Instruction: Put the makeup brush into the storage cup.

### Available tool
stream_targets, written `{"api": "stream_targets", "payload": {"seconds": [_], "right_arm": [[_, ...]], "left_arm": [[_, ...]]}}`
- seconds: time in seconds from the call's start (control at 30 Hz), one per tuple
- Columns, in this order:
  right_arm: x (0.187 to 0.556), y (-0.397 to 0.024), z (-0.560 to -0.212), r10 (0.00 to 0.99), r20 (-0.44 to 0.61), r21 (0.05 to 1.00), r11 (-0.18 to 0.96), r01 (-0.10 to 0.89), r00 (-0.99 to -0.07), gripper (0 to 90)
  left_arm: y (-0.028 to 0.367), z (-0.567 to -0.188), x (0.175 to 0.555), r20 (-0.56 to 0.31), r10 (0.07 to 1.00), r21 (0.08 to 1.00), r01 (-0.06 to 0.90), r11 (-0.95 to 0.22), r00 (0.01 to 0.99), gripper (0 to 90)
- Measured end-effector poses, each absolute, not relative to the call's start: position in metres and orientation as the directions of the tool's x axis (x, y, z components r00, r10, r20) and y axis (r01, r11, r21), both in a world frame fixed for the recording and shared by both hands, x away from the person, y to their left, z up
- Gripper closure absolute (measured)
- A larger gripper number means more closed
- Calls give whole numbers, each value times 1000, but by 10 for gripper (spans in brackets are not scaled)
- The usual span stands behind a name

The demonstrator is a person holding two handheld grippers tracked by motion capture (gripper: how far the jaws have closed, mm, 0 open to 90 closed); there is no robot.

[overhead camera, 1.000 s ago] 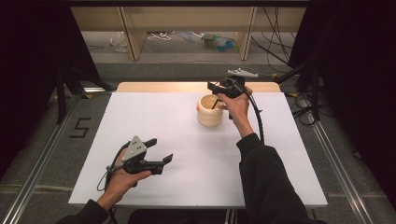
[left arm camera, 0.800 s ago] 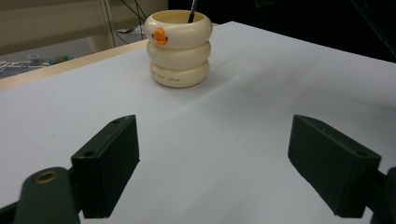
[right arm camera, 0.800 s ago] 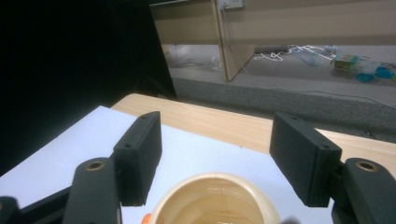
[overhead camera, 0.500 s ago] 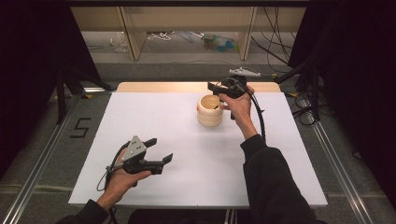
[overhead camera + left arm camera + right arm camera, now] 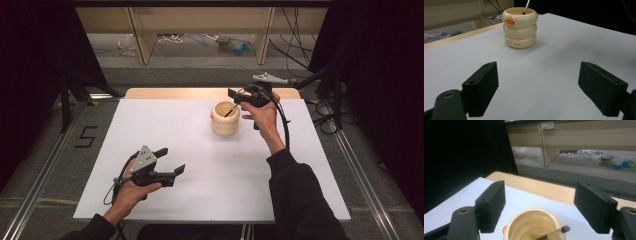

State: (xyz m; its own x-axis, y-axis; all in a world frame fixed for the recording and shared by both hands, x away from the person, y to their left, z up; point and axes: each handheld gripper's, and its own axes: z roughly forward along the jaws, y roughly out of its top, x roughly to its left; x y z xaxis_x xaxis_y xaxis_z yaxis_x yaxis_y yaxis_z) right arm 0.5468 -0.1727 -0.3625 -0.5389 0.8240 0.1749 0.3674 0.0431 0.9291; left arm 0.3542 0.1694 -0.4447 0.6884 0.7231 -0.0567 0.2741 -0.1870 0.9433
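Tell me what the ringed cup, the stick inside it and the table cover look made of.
Cup: likely glazed ceramic or glossy plastic; smooth cream rings with soft highlights, an orange beak-like bump. Stick: looks like a brush, with a pale, possibly wooden, handle and a dark tip; material unclear. Table cover: matte white sheet, paper or board, without glare, over a light wooden top.
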Motion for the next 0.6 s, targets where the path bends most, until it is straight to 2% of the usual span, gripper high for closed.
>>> {"api": "stream_targets", "payload": {"seconds": [0.6], "right_arm": [[505,-191,-362,789,165,941,54,335,-591,230]], "left_arm": [[172,-444,355,-45,724,945,265,-193,688,163]]}}
